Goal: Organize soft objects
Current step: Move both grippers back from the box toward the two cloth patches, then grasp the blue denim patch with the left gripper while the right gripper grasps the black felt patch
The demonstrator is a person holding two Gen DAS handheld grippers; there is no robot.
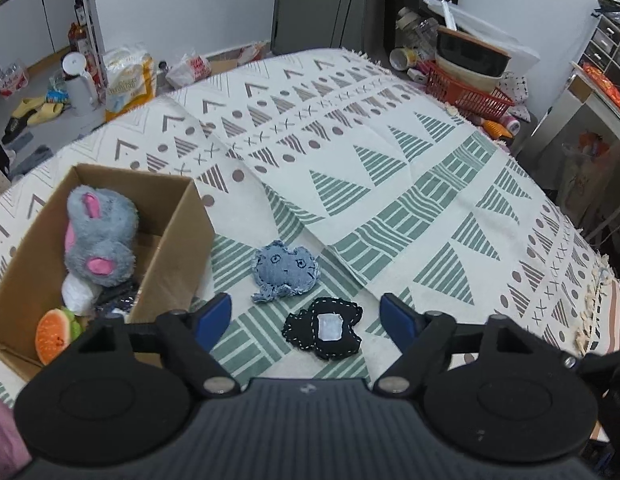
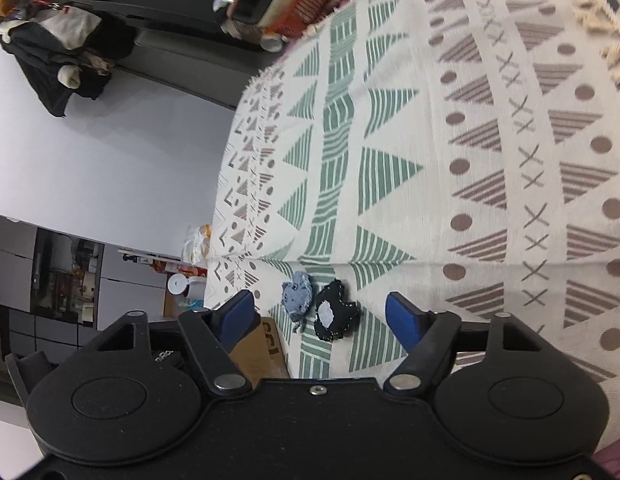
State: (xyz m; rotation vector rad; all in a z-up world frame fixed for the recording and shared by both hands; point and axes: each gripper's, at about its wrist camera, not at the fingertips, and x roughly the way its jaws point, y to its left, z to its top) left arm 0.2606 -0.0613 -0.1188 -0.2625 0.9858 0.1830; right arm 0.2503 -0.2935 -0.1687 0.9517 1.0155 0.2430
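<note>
A cream tablecloth printed with green and brown striped triangles, dots and crosses [image 1: 390,168] covers the whole table, fringed along its edges and creased across the middle. On its left part sits an open brown cardboard box [image 1: 177,240]; the right wrist view catches dark printing on the box's side, too cut off to read. Inside the box lies a fluffy grey plush toy with pink ears [image 1: 99,238], with something white beneath it and an orange, slice-shaped soft toy with a green edge [image 1: 53,336] in the near corner. At the far right of the table a red plastic basket [image 1: 466,94] holds stacked bowls. On the floor beyond, a yellow-and-white plastic bag [image 1: 129,78] carries lettering too blurred to make out. Just right of the box, on the cloth, rests a small blue denim stuffed shape with stitched marks [image 1: 285,270], and close beside it, nearer the camera, a black felt stuffed shape with white stitching and a white patch [image 1: 324,330]. The left gripper [image 1: 305,314] hangs over the black piece, its blue-tipped fingers spread wide and holding nothing. The right gripper [image 2: 320,316], turned sideways, is likewise spread apart and empty, aimed at the same two pieces.
</note>
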